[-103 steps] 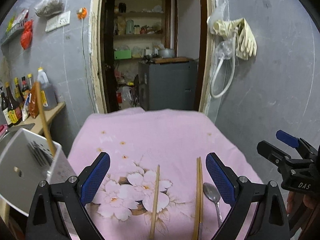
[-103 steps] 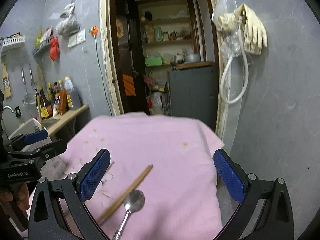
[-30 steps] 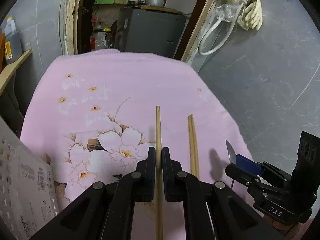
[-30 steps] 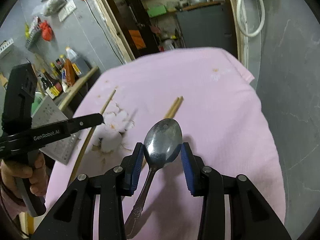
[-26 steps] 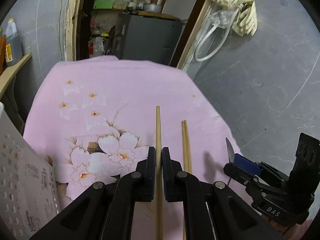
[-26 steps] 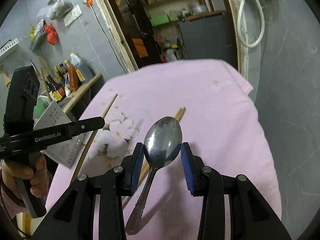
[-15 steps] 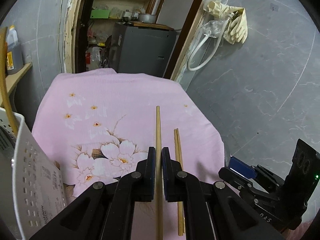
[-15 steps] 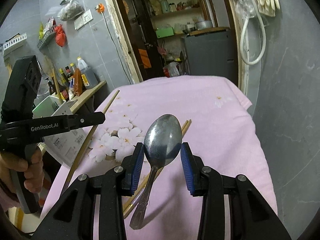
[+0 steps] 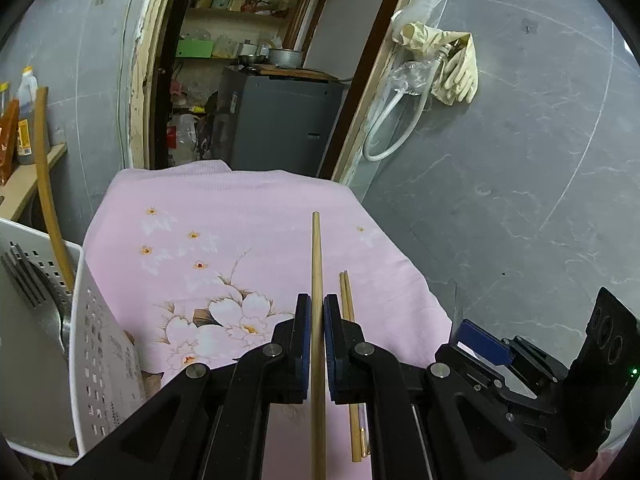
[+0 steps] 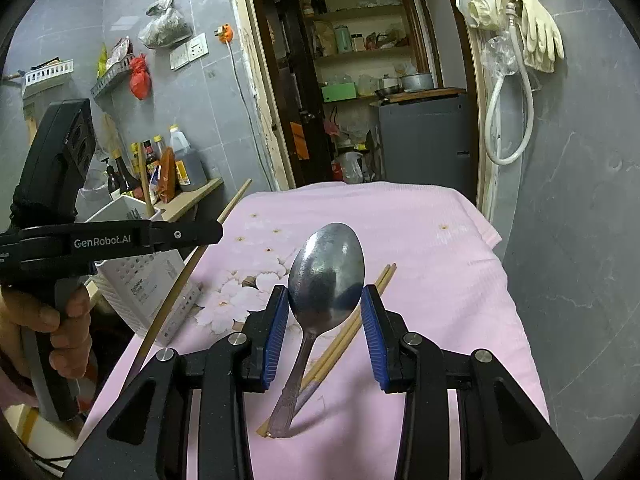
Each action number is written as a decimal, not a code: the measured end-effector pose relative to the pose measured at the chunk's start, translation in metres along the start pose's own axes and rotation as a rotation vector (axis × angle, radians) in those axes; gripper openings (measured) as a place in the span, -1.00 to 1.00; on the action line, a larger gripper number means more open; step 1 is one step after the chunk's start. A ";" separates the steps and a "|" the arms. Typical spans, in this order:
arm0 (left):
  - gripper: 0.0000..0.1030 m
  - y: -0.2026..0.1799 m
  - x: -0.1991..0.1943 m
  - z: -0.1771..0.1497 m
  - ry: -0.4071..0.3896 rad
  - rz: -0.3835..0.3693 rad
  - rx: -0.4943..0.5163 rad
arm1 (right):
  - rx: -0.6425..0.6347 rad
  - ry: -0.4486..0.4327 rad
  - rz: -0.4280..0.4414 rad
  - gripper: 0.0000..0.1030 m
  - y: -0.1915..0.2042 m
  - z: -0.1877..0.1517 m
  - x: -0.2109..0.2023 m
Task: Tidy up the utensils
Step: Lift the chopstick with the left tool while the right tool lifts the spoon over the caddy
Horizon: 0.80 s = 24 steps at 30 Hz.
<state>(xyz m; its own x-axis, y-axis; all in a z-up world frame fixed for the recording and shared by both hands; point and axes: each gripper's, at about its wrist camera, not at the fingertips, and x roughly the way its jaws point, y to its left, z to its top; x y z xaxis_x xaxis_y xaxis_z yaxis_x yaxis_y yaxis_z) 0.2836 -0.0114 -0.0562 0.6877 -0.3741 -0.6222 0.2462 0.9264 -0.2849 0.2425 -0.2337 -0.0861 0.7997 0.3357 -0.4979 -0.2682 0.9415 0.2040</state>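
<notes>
My left gripper [image 9: 316, 332] is shut on a single wooden chopstick [image 9: 317, 256], held above the pink flowered cloth [image 9: 224, 216]. A pair of chopsticks [image 9: 347, 304] lies on the cloth just right of it. My right gripper [image 10: 325, 322] is shut on a metal spoon [image 10: 326, 270] by the sides of its bowl, the handle hanging down over the pair of chopsticks [image 10: 360, 316]. A white perforated utensil holder [image 9: 52, 344] at the left holds forks and one chopstick. In the right wrist view the left gripper [image 10: 218, 232] and its chopstick [image 10: 188, 272] hover near the holder [image 10: 144, 276].
A person's hand [image 10: 60, 332] grips the left tool. Bottles [image 10: 172, 164] stand on a wooden shelf at the left. Grey tiled walls flank an open doorway with a grey cabinet [image 9: 276, 124]. Rubber gloves [image 10: 536, 28] and a hose hang on the right wall.
Both grippers have risen off the cloth with their utensils and tilted up. The holder has come into the left wrist view at the left. Neither grip has changed.
</notes>
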 end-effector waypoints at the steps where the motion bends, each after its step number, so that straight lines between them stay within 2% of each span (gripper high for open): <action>1: -0.87 0.000 -0.003 0.000 -0.008 -0.003 0.000 | -0.001 -0.006 -0.001 -0.36 0.001 0.000 -0.002; 7: -0.87 0.000 -0.019 0.007 -0.061 -0.019 -0.005 | -0.018 -0.052 -0.003 -0.36 0.011 0.010 -0.016; 15: -0.87 0.000 -0.054 0.027 -0.161 -0.030 -0.019 | -0.066 -0.130 0.018 -0.36 0.031 0.040 -0.034; 19: -0.87 0.005 -0.080 0.043 -0.225 -0.016 -0.019 | -0.101 -0.170 0.048 -0.36 0.047 0.062 -0.042; 24: -0.87 0.020 -0.117 0.067 -0.329 0.037 -0.026 | -0.127 -0.221 0.113 -0.36 0.072 0.092 -0.044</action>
<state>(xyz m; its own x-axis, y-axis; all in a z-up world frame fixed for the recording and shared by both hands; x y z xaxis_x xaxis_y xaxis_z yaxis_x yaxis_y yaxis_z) 0.2544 0.0541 0.0598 0.8805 -0.3021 -0.3654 0.2020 0.9363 -0.2874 0.2372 -0.1838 0.0279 0.8550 0.4373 -0.2788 -0.4163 0.8993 0.1337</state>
